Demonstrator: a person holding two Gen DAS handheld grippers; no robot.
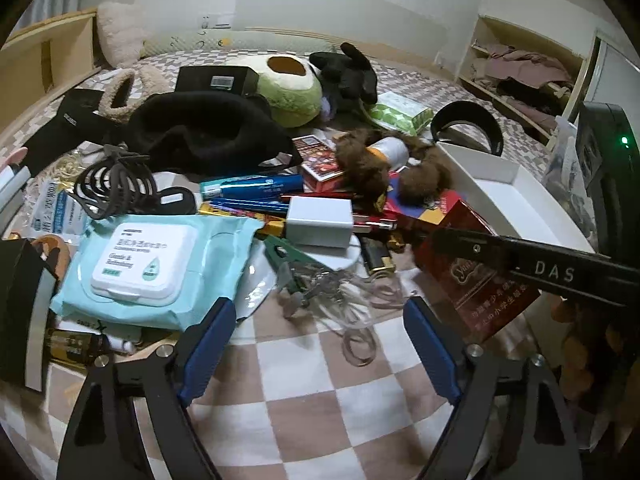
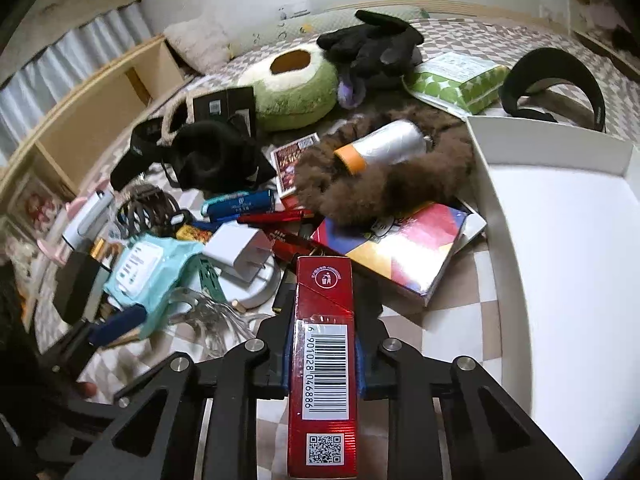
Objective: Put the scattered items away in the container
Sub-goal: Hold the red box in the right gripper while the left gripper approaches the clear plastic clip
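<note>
My right gripper (image 2: pixel 324 344) is shut on a red cigarette box (image 2: pixel 324 360), held upright just above the checked bedspread. From the left wrist it shows as a black arm with the red box (image 1: pixel 480 292) in its jaws, beside the white container (image 1: pixel 512 196). The container (image 2: pixel 560 240) lies to the right of it with nothing inside. My left gripper (image 1: pixel 320 344) stands open over loose hair ties (image 1: pixel 360 344) and touches none of them. The scattered pile lies ahead: a wet wipes pack (image 1: pixel 140 264), a white charger (image 1: pixel 320 220), a blue tube (image 1: pixel 256 186).
Farther back lie a black beanie (image 1: pixel 200 132), an avocado plush (image 1: pixel 292 88), a brown fluffy piece (image 2: pixel 380 184), a colourful book (image 2: pixel 400 252), a green tissue pack (image 2: pixel 460 80) and a black headband (image 2: pixel 560 76). Wooden shelves (image 2: pixel 100 120) border the bed on the left.
</note>
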